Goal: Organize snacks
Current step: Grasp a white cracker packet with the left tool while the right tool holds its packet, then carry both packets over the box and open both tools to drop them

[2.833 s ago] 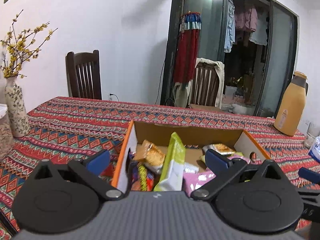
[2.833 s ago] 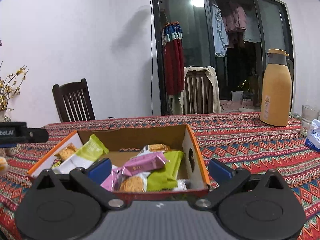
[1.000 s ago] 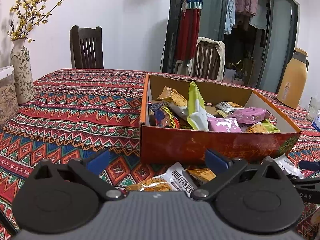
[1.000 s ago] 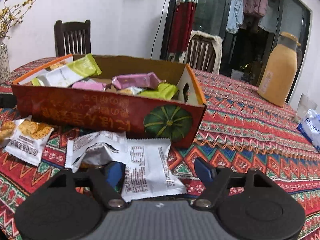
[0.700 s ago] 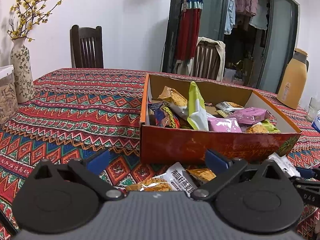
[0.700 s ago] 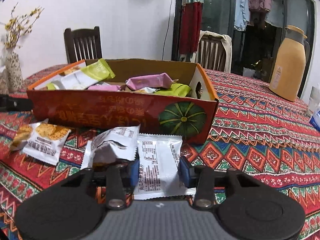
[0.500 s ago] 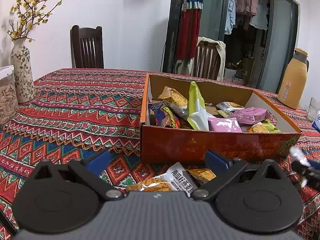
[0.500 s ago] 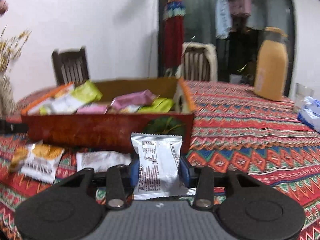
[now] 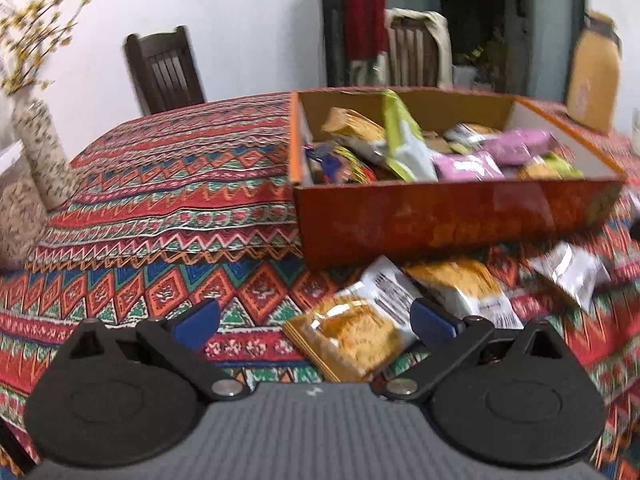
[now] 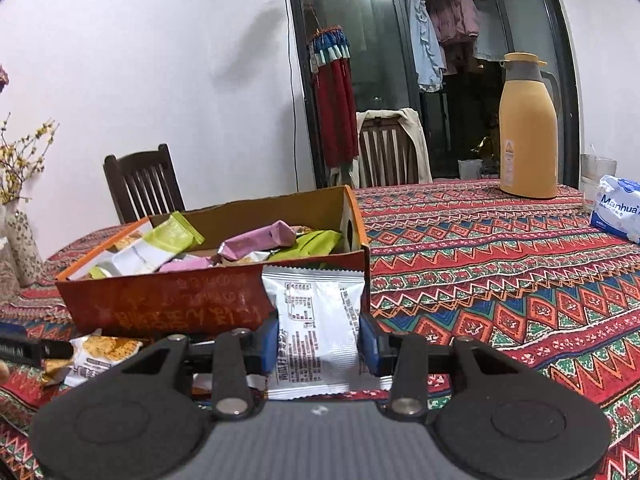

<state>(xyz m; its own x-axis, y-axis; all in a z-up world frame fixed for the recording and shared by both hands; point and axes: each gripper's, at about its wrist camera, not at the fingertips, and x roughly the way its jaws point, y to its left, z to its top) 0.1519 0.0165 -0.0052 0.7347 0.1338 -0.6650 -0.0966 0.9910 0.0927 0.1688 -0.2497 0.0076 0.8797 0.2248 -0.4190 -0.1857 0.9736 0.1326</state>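
Since a second ago my right gripper [image 10: 319, 338] has clamped on the white snack packet [image 10: 314, 320] and lifted it off the cloth; the jaws were wide around it then, now both blue pads press its sides. The packet hangs upright in front of the orange box [image 10: 180, 304], near its right front corner, not yet over the rim. The left view has tipped down toward the loose snacks.

My left gripper [image 9: 316, 320] is released, jaws wide, nothing pinched. It hovers over the orange cracker packet [image 9: 352, 336], which lies on the patterned tablecloth [image 9: 160, 216] just in front of the box, overlapping a second white-and-orange packet [image 9: 452, 280]. A silver packet [image 9: 568, 268] lies further right.

Risks, as I judge them: the grip is on slick foil with air inside, so the packet could slide or twist out during the carry. The box [image 9: 452, 220] is already crowded, so a drop near the wall may bounce back out. On the left, closing on overlapped packets may grab two or nudge one away.
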